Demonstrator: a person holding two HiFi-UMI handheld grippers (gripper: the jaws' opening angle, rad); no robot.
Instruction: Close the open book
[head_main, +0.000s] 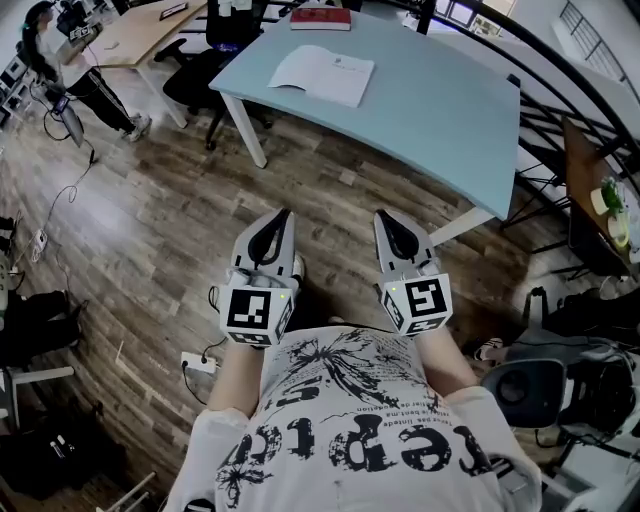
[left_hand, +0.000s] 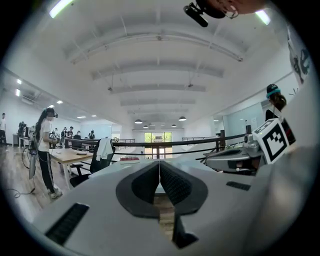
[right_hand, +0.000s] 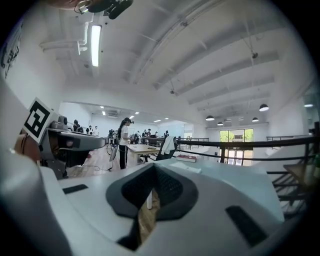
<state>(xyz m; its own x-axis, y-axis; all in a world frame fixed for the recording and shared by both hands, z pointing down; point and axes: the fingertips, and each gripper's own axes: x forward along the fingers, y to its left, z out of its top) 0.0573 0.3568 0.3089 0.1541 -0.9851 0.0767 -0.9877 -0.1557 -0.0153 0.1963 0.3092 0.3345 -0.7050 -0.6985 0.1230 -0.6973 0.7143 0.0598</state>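
The open book (head_main: 322, 73) lies flat with its white pages up, on the far left part of a light blue table (head_main: 440, 120). In the right gripper view the book (right_hand: 186, 168) shows as a thin white slab far beyond the jaws. My left gripper (head_main: 285, 214) and right gripper (head_main: 382, 216) hang side by side over the wooden floor, well short of the table's near edge, both pointing at it. Each has its jaws closed together with nothing between them, as the left gripper (left_hand: 159, 165) and right gripper (right_hand: 154, 167) show in their own views.
A red book (head_main: 320, 18) lies at the table's far edge. Black office chairs (head_main: 205, 65) and a wooden desk (head_main: 130, 35) stand to the left, with a person (head_main: 75, 75) beside them. A black railing (head_main: 590, 90) runs along the right. A power strip (head_main: 198, 362) lies on the floor.
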